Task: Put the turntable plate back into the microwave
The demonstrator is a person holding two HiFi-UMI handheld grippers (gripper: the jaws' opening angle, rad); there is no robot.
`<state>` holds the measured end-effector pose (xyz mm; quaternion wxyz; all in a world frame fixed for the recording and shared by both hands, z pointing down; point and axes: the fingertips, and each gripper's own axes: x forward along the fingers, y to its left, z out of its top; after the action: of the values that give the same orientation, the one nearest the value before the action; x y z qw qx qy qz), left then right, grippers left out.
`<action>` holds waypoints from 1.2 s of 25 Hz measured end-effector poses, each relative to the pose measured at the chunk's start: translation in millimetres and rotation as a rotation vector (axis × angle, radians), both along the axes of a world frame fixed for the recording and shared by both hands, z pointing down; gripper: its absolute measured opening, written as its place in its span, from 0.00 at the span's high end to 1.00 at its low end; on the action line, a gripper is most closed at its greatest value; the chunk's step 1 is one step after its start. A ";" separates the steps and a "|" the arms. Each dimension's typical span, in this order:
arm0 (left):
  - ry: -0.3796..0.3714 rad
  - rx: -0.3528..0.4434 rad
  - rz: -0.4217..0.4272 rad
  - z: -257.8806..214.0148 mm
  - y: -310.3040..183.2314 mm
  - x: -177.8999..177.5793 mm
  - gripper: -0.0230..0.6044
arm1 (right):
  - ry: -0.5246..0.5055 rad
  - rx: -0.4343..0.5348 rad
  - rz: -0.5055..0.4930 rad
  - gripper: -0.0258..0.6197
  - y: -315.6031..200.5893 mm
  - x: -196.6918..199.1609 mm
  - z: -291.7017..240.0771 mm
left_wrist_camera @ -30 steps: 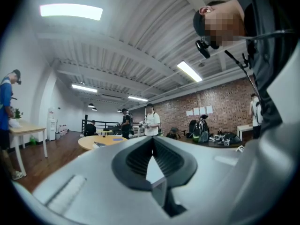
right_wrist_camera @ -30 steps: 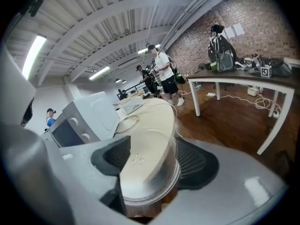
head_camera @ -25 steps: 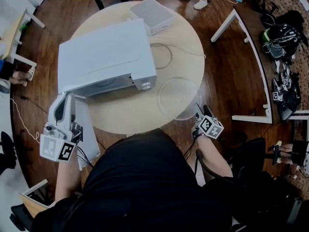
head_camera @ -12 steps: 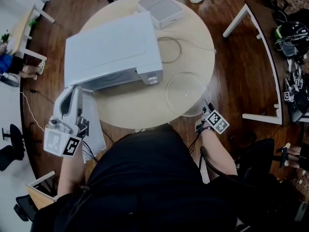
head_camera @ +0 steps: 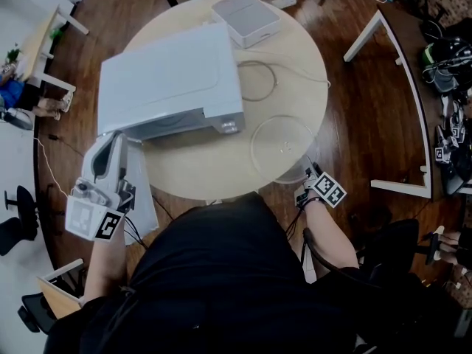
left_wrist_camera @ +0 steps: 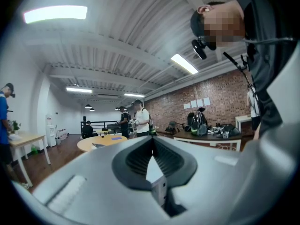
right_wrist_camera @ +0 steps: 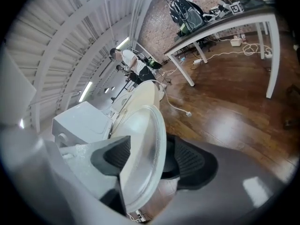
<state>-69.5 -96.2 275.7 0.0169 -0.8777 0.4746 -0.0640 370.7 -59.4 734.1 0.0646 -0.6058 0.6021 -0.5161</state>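
Your right gripper (right_wrist_camera: 150, 159) pinches the rim of the glass turntable plate (head_camera: 282, 142) at the table edge. Your left gripper (left_wrist_camera: 151, 144) looks closed, maybe empty. Next, lift the plate into the microwave (head_camera: 169, 80)

The round table (head_camera: 214, 164) and microwave (head_camera: 166, 76) are viewed steeply from overhead, at some remove. The camera on the left gripper (left_wrist_camera: 151, 146) is tilted upward at the ceiling (left_wrist_camera: 117, 46). The camera on the right gripper (right_wrist_camera: 143, 161), rolled sideways, is set close against the turntable plate (right_wrist_camera: 140, 144), and plate, table and microwave are shared with the head view.
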 end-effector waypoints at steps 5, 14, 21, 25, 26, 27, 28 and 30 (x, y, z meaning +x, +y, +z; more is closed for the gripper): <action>-0.010 -0.014 0.009 2.8 -2.2 11.0 0.96 | -0.083 0.036 -0.061 0.50 -3.0 -13.6 -1.0; -0.032 -0.030 0.007 2.1 -3.8 25.9 0.96 | -0.160 0.029 -0.110 0.50 -13.6 -30.5 5.7; -0.036 -0.042 -0.011 6.0 -2.0 29.7 0.96 | -0.178 0.046 -0.173 0.58 -15.3 -38.9 5.6; -0.038 -0.052 -0.019 9.4 4.0 35.7 0.96 | -0.204 0.083 -0.214 0.67 -18.1 -43.8 -2.7; -0.037 -0.052 -0.021 10.2 5.1 37.0 0.96 | -0.210 0.088 -0.223 0.67 -18.6 -44.1 -3.7; -0.035 -0.054 -0.024 11.2 6.0 37.8 0.96 | -0.216 0.093 -0.233 0.67 -19.0 -44.4 -4.4; -0.033 -0.056 -0.026 12.6 6.6 38.2 0.96 | -0.219 0.096 -0.246 0.67 -19.1 -44.9 -4.9; -0.027 -0.060 -0.027 15.2 6.8 39.0 0.96 | -0.217 0.095 -0.274 0.67 -19.2 -45.9 -5.1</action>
<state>-30.5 -89.4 290.9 -0.0039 -0.8704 0.4840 -0.0905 324.8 -78.7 729.1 0.0869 -0.4552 0.6920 -0.5536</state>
